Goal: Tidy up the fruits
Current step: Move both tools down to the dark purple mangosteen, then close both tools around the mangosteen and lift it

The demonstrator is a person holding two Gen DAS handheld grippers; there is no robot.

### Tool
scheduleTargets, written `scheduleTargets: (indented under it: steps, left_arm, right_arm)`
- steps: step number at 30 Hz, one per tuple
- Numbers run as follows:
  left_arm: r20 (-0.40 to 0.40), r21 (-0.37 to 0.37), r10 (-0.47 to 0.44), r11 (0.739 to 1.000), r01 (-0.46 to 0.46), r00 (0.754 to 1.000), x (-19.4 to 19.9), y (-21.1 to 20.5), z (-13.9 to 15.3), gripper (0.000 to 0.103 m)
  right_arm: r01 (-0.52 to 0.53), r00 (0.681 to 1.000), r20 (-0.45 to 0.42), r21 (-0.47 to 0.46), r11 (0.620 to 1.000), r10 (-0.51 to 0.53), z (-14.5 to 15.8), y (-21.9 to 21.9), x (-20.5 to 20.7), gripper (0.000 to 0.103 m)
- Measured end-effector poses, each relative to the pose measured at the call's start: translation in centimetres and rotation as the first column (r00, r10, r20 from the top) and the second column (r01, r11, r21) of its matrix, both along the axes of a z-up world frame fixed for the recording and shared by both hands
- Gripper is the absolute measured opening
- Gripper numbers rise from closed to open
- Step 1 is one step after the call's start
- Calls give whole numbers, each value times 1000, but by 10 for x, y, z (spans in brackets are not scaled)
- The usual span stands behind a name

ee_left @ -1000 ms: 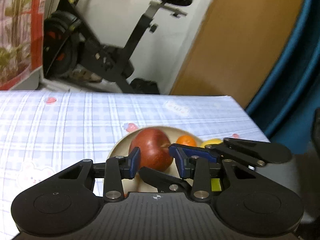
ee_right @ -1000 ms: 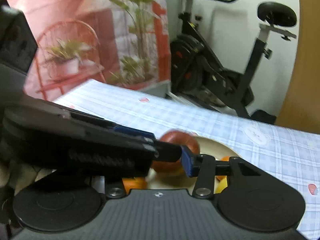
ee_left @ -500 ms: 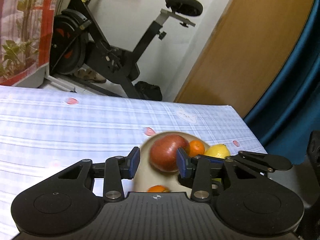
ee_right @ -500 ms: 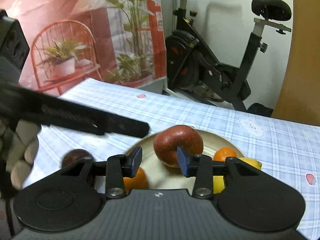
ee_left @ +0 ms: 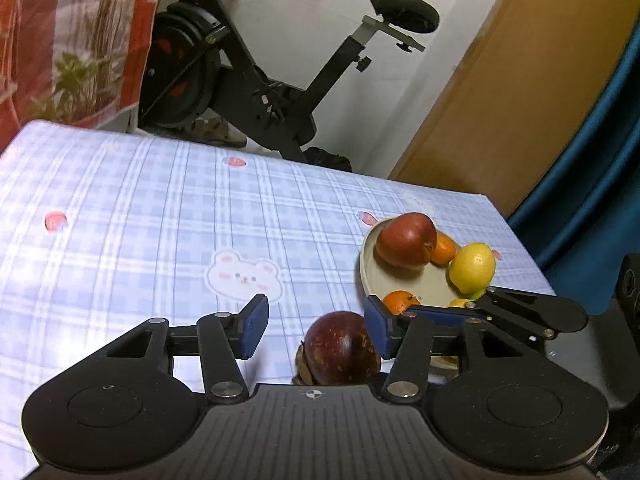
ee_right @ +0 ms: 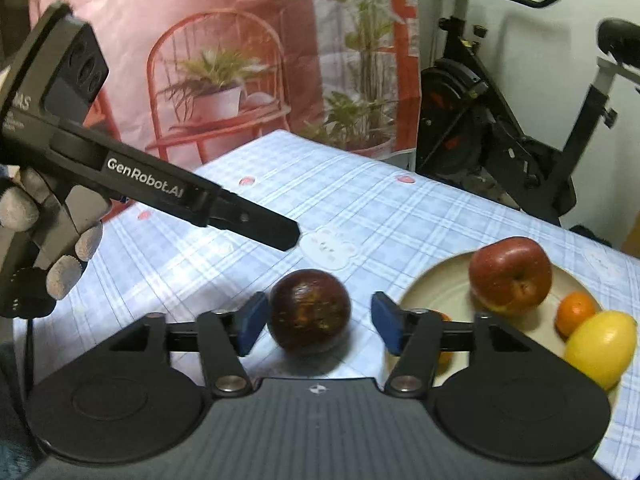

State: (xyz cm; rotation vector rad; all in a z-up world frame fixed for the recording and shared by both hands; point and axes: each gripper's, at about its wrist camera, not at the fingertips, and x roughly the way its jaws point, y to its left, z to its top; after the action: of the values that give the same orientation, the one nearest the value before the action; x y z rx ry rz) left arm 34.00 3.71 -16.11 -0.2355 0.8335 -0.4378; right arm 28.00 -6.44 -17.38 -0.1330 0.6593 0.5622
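Checked tablecloth (ee_left: 160,220), plate (ee_right: 436,292), dark fruit (ee_right: 310,312)

A round, dark purple-brown fruit with a mottled skin (ee_right: 309,311) sat on the blue checked tablecloth, just beside the round cream plate (ee_right: 434,284). On that plate lay a big red apple (ee_right: 511,275) on its side, 1 small orange mandarin (ee_right: 576,313) behind it, a yellow lemon (ee_right: 602,347) touching that, and another mandarin (ee_left: 401,301) at the near rim.
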Motion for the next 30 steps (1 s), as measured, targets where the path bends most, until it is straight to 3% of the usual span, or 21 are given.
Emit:
scheduleTargets:
  steps: [7, 10, 13, 25, 30]
  left_arm:
    - [6, -55, 58, 997, -57, 998, -3, 7, -8, 55]
    - [9, -64, 70, 996, -69, 998, -5, 10, -7, 55]
    - [14, -53, 49, 997, -48, 999, -8, 7, -9, 55]
    - [-7, -57, -64, 996, 64, 998, -14, -29, -26, 55]
    - [-10, -59, -100, 993, 99, 995, -19, -40, -29, 55]
  right_arm:
    - [-43, 998, 37, -61, 997, 45, -1, 25, 16, 62]
    - [-44, 999, 2, -90, 995, 45, -9, 32, 25, 54]
    - [-28, 1000, 6, -67, 997, 28, -10, 26, 21, 49]
    - [41, 999, -25, 31, 999, -40, -11, -19, -24, 48]
    - [44, 998, -36, 27, 999, -43, -11, -22, -30, 48]
